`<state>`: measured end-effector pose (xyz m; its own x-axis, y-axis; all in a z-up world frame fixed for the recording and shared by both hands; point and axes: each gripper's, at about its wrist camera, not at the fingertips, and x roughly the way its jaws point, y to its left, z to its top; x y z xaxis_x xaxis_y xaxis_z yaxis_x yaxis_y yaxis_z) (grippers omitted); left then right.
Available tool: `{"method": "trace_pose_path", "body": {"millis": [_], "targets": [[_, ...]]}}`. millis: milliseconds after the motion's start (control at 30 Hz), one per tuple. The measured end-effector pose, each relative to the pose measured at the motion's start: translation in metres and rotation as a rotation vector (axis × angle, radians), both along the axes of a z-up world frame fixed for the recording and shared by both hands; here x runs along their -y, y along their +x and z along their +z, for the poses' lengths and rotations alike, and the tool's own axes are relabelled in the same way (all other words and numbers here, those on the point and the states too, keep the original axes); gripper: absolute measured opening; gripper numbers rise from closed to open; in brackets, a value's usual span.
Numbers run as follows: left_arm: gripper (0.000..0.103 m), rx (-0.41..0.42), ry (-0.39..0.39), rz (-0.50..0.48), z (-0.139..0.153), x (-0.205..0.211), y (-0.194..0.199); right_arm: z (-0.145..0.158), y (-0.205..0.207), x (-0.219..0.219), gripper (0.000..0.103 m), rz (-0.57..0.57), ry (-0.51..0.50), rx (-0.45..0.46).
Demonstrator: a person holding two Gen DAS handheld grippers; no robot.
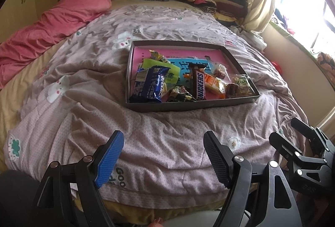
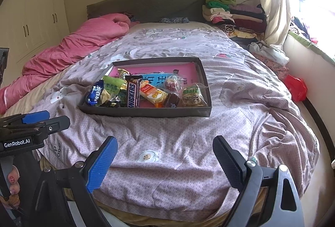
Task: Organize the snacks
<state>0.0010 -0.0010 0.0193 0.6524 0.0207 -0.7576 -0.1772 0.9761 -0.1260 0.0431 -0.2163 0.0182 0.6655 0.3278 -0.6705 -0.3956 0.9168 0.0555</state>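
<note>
Snacks, among them a Snickers bar point(image 2: 132, 94) and a blue packet point(image 1: 149, 84), lie piled in a shallow dark tray point(image 2: 146, 112) on the bed's quilt point(image 2: 167, 139). Left tool point(image 1: 163, 155) and right tool point(image 2: 165, 161), both released and empty, hover near the bed's near edge.

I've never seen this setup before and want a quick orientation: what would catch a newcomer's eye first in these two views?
First, the shallow dark tray in the middle of the bed, its near half heaped with snacks, with a Snickers bar standing out at the centre of the pile. Next, the crumpled pink quilt bunched along the bed's left side. In the foreground, the left gripper and right gripper hover open and empty above the patterned bedspread.
</note>
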Motion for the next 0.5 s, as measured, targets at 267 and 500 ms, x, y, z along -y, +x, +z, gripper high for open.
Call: {"method": "trace_pose_path", "body": {"millis": [267,500], "targets": [[0.08,-0.01,0.014,0.029,-0.003,-0.001,0.005,0.001,0.003,0.006,0.092,-0.032,0.005,0.022],[0.08,0.055,0.011,0.03,-0.003,-0.031,0.021,-0.005,0.022,0.015,0.092,-0.067,0.009,0.037]]}}
